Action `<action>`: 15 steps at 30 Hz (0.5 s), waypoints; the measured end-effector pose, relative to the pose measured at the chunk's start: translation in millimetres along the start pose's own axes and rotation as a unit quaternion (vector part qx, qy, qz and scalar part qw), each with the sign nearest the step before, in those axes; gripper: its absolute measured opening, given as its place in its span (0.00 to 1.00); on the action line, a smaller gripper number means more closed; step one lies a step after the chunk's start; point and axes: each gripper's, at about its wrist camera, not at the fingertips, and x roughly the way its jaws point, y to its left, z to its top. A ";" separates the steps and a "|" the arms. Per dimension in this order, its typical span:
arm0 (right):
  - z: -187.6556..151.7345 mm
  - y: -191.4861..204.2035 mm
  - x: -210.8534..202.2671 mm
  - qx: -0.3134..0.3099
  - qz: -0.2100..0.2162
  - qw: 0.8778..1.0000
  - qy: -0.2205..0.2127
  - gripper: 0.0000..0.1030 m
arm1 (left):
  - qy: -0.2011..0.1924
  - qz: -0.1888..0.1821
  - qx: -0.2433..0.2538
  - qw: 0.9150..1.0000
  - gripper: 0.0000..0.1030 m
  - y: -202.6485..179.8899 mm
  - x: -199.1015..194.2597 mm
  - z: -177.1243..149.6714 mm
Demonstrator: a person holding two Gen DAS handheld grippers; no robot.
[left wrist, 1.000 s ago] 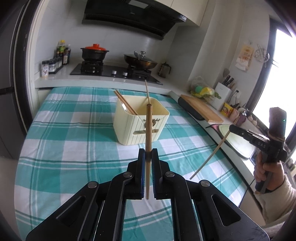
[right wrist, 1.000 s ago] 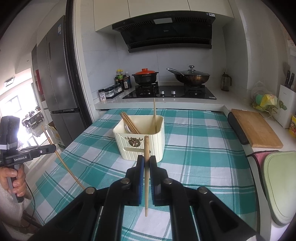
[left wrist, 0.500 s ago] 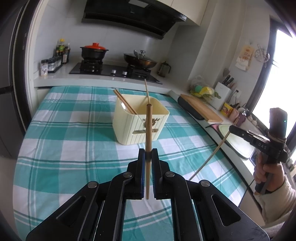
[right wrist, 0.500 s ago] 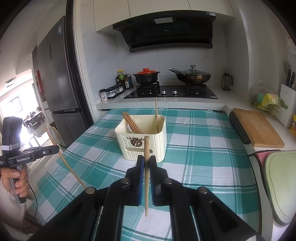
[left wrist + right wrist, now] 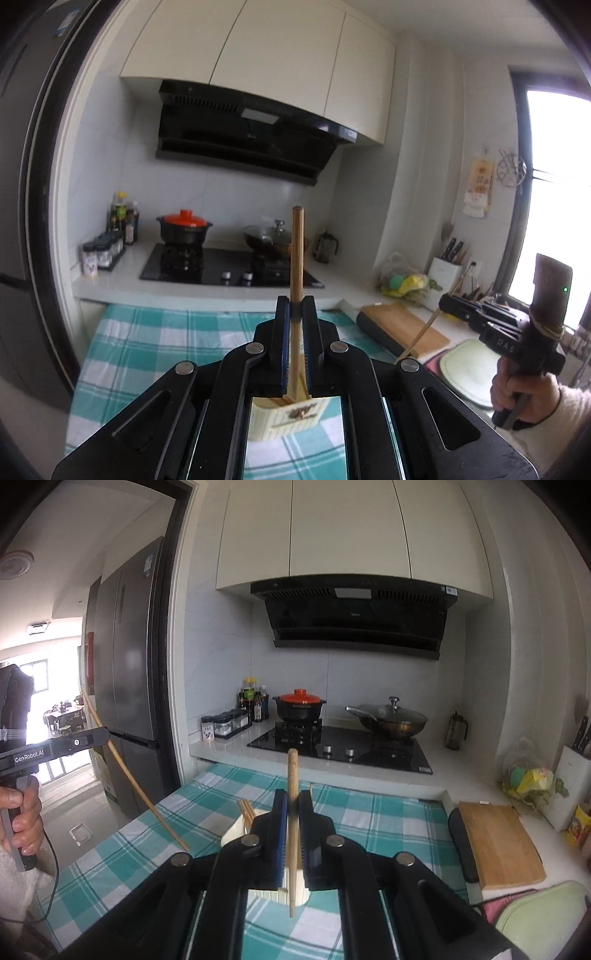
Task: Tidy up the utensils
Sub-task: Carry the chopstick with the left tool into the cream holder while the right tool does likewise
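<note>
My left gripper is shut on a brown wooden chopstick that stands upright between the pads. The cream utensil holder sits just below and behind the jaws, mostly hidden. My right gripper is shut on a second wooden chopstick, also upright. The holder shows partly behind the jaws, with several chopsticks leaning in it. Each gripper also shows in the other's view, the right one at the right and the left one at the left, each holding its chopstick slanted.
The table has a teal checked cloth. Behind it is a counter with a black hob, a red-lidded pot and a wok. A wooden cutting board lies at the right. A fridge stands at the left.
Both grippers have moved forward and tilted upward, so the holder has dropped low in both views and is now mostly hidden behind the jaws. Both still hold their chopsticks.
</note>
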 end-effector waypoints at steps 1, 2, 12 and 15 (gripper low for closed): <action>8.2 1.6 8.2 -0.006 0.001 1.000 -0.015 0.06 | -0.005 0.004 0.002 1.000 0.04 -1.0 12.4 5.4; 14.3 3.6 17.3 -0.014 -0.002 1.000 -0.028 0.06 | -0.002 0.006 0.001 1.000 0.04 -0.4 26.8 8.4; -12.2 -0.9 169.3 -0.018 0.028 0.995 0.090 0.06 | 0.168 0.038 -0.017 0.985 0.04 32.3 175.6 -42.8; -36.8 -5.4 221.4 -0.009 0.032 0.983 0.181 0.06 | 0.231 0.044 -0.044 0.971 0.04 51.4 211.3 -69.5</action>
